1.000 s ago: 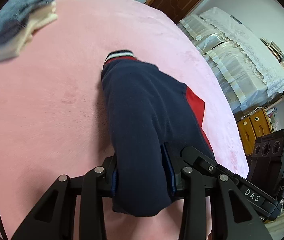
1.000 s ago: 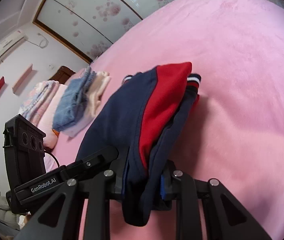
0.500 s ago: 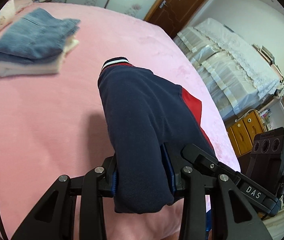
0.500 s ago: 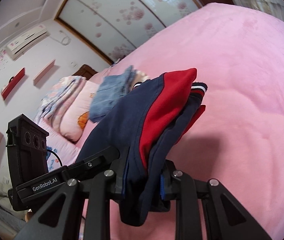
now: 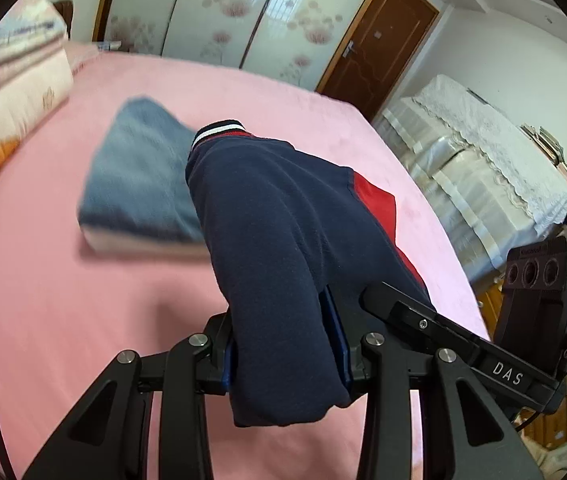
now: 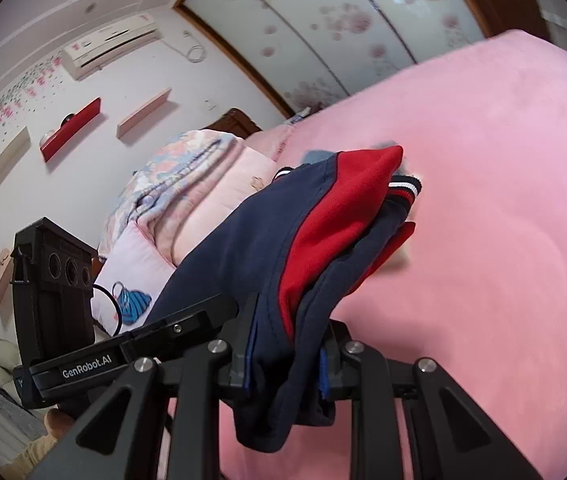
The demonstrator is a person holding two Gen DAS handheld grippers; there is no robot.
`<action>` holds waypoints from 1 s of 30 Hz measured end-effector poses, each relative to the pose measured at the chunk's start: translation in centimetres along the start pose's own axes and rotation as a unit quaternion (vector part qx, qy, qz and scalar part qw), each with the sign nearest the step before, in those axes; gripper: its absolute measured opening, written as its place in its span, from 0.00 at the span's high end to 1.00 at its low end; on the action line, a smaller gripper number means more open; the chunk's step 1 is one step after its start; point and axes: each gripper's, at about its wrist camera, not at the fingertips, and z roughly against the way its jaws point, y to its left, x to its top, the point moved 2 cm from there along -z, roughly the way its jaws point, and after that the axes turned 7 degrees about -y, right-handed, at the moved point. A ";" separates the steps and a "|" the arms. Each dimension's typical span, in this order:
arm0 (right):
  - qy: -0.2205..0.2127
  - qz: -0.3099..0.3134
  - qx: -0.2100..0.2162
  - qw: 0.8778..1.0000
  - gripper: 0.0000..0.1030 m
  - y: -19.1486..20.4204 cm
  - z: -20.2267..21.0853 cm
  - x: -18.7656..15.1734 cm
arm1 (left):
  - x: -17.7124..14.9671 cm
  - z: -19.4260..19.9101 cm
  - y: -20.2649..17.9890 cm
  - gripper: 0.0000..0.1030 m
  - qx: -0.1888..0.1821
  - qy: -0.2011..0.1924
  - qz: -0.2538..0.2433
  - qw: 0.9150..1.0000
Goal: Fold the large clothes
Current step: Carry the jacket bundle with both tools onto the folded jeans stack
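Observation:
A folded navy and red garment (image 5: pixel 275 232) with a striped white cuff hangs lifted above the pink bed (image 5: pixel 63 304). My left gripper (image 5: pixel 283 344) is shut on one end of its thick navy fold. In the right wrist view the same garment (image 6: pixel 283 248) shows its red panel on top, and my right gripper (image 6: pixel 287 356) is shut on its other end. A folded blue garment lying on a cream one (image 5: pixel 139 184) forms a stack on the bed just beyond the held garment, blurred by motion. The right gripper's body (image 5: pixel 539 304) shows at the right edge of the left wrist view.
Folded quilts and pillows (image 6: pixel 187 200) are piled at the head of the bed. Sliding wardrobe doors (image 5: pixel 223 16) and a brown door (image 5: pixel 379 40) stand behind. A lace-covered sofa (image 5: pixel 483 168) runs beside the bed's right edge. Pink bed surface (image 6: pixel 503 200) spreads to the right.
Both grippers have risen and travelled toward the head of the bed with the garment between them. The blue and cream stack has come from the far left to just behind the garment.

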 end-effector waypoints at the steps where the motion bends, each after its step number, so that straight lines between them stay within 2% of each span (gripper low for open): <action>1: -0.002 0.004 0.003 1.000 0.78 0.5 -2.0 1.5 | 1.6 -0.3 1.1 0.66 0.002 -0.008 -0.004 1.000; 6: -0.014 0.016 0.010 1.000 0.78 0.2 -9.4 6.5 | 9.2 -4.6 6.7 0.65 0.001 -0.031 -0.025 0.999; 9: -0.020 0.019 0.000 1.000 0.78 -1.5 -14.7 8.6 | 11.7 -8.3 9.2 0.65 0.001 -0.036 -0.040 0.999; 12: -0.022 0.029 -0.021 0.999 0.78 -3.6 -19.4 9.0 | 13.2 -13.6 13.0 0.65 -0.005 -0.026 -0.019 0.999; 16: 0.002 0.022 -0.050 0.999 0.78 -7.6 -24.4 7.6 | 12.3 -20.3 16.7 0.65 0.013 0.001 -0.001 1.000; 19: 0.049 0.026 -0.073 0.996 0.77 -10.2 -27.9 5.8 | 10.2 -24.2 18.9 0.63 0.038 0.031 0.004 0.999; 21: 0.064 0.031 -0.085 0.994 0.75 -10.9 -28.9 4.6 | 9.2 -25.5 19.7 0.61 0.053 0.039 -0.003 0.998; 23: 0.060 0.044 -0.096 0.993 0.74 -10.9 -28.8 4.1 | 8.7 -25.4 19.3 0.60 0.057 0.030 -0.017 0.998; 26: 0.062 0.067 -0.116 0.989 0.64 -10.1 -28.4 4.4 | 8.6 -25.2 19.0 0.56 0.061 0.034 -0.019 0.997; 28: 0.069 0.084 -0.128 0.986 0.61 -9.5 -27.9 4.8 | 8.8 -25.1 18.9 0.47 0.071 0.041 -0.016 0.996; 30: 0.064 0.092 -0.136 0.984 0.57 -9.1 -26.8 5.2 | 8.7 -24.4 18.2 0.26 0.086 0.044 -0.013 0.995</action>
